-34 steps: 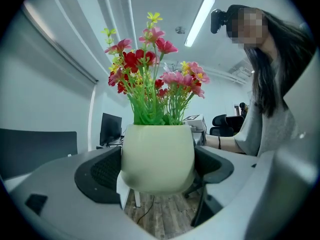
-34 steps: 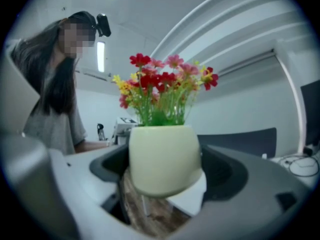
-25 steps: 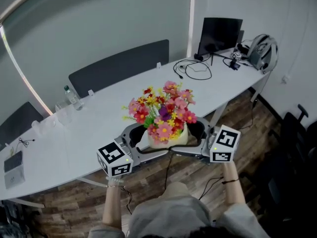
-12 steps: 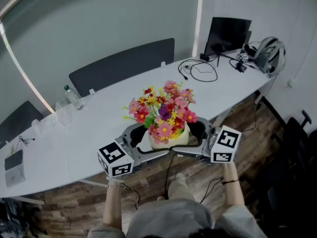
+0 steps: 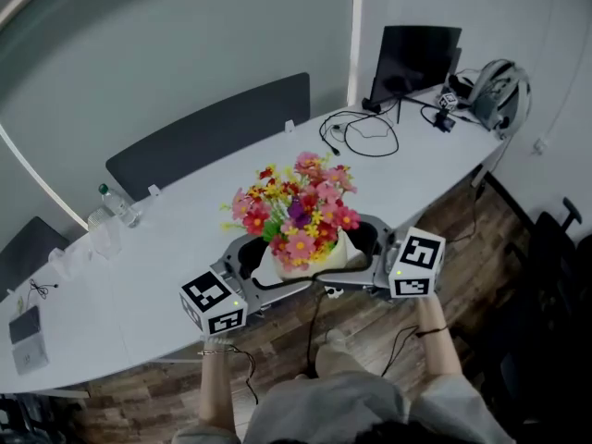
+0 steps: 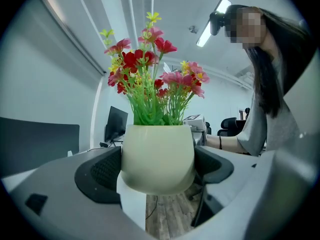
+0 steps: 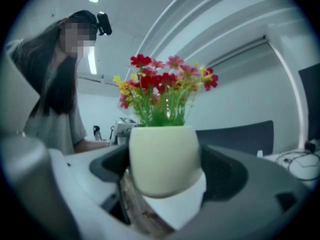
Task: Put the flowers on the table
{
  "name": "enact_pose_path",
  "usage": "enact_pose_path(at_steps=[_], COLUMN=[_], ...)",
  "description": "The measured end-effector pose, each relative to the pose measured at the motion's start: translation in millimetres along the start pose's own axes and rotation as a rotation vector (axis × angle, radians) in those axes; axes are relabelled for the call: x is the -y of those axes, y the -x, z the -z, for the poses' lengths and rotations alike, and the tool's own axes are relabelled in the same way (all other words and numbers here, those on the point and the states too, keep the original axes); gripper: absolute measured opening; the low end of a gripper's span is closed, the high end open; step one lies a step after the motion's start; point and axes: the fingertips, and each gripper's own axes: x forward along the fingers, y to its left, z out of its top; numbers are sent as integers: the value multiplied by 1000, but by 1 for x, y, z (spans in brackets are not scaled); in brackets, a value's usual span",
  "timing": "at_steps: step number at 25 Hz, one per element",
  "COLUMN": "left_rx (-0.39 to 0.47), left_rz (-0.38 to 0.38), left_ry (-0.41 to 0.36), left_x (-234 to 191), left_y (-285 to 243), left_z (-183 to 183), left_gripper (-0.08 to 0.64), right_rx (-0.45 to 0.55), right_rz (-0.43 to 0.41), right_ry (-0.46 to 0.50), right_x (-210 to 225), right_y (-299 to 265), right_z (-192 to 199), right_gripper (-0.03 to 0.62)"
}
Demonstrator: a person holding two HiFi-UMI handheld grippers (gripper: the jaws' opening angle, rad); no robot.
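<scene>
In the head view, we hold the flowers [image 5: 298,213] in their cream pot [image 5: 310,257] between the left tool [image 5: 268,268] and the right tool [image 5: 356,262], over the white surface's [image 5: 166,248] near edge. In the left gripper view, our jaws clamp the pot's sides. In the right gripper view, the jaws likewise press both of its sides.

In the head view, the pot [image 5: 313,259] is mostly hidden by its flowers [image 5: 294,209]; the table [image 5: 157,248] is cut off left of the pot.
</scene>
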Motion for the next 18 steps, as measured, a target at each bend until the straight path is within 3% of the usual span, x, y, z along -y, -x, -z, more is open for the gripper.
enact_pose_path(at_steps=[18], left_rx=[-21], left_rz=[-89], left_ry=[25], left_x=[-76], left_y=[-41], left_z=[2], left_gripper=[448], right_rx=[-34], right_rz=[-91], right_ry=[0], right_x=[87], right_y=[-13], right_z=[1], right_gripper=[446])
